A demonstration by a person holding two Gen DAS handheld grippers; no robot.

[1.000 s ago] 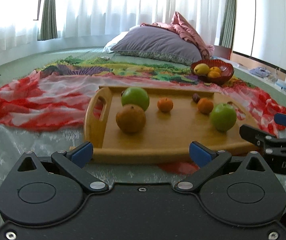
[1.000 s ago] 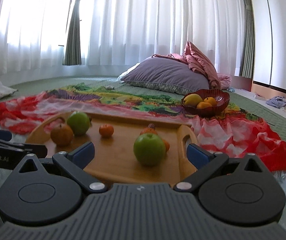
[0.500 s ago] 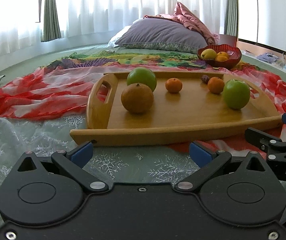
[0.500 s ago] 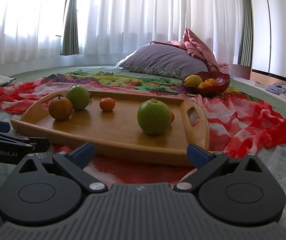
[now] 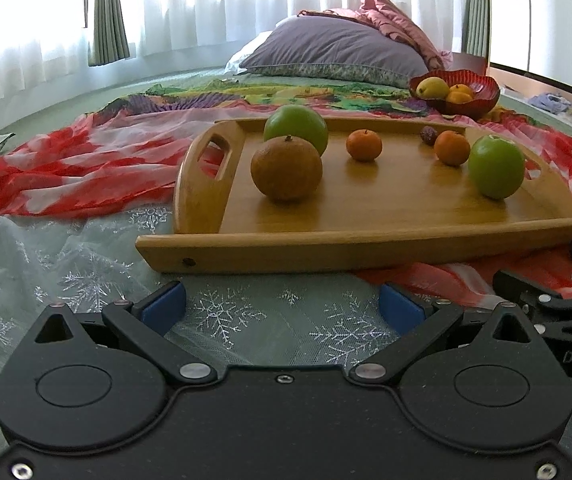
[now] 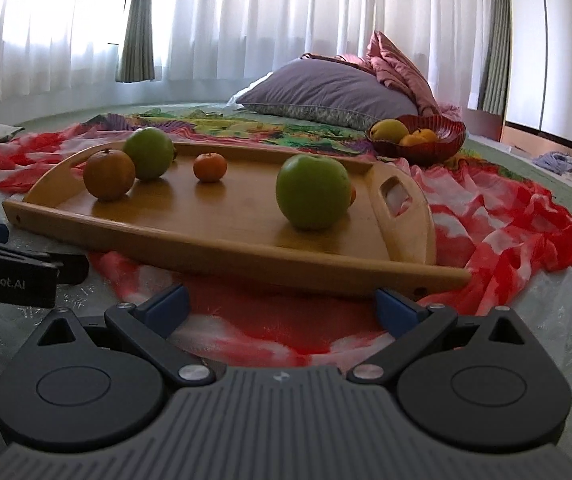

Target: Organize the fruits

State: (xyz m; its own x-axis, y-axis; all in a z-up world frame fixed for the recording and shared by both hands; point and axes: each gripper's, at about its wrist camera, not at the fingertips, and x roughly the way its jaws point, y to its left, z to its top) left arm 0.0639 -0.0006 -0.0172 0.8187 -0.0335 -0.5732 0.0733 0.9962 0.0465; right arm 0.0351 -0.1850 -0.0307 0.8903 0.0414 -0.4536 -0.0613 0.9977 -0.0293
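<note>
The left gripper (image 5: pixel 282 306) hangs low over a pale snowflake cloth (image 5: pixel 86 272), jaws spread wide and holding nothing. The wooden tray (image 5: pixel 366 246) lies just beyond its fingertips, near edge facing them. On it, a brown orange (image 5: pixel 286 169) sits left, touching a green apple (image 5: pixel 296 129) behind; a small tangerine (image 5: pixel 363 145) is mid-tray, another tangerine (image 5: pixel 452 148) and a second green apple (image 5: pixel 496 167) right. The right gripper (image 6: pixel 282 306), jaws equally wide and empty, is over the red cloth (image 6: pixel 526 224), the tray's near rim just ahead. A red bowl (image 6: pixel 442 142) of fruit stands far right.
</note>
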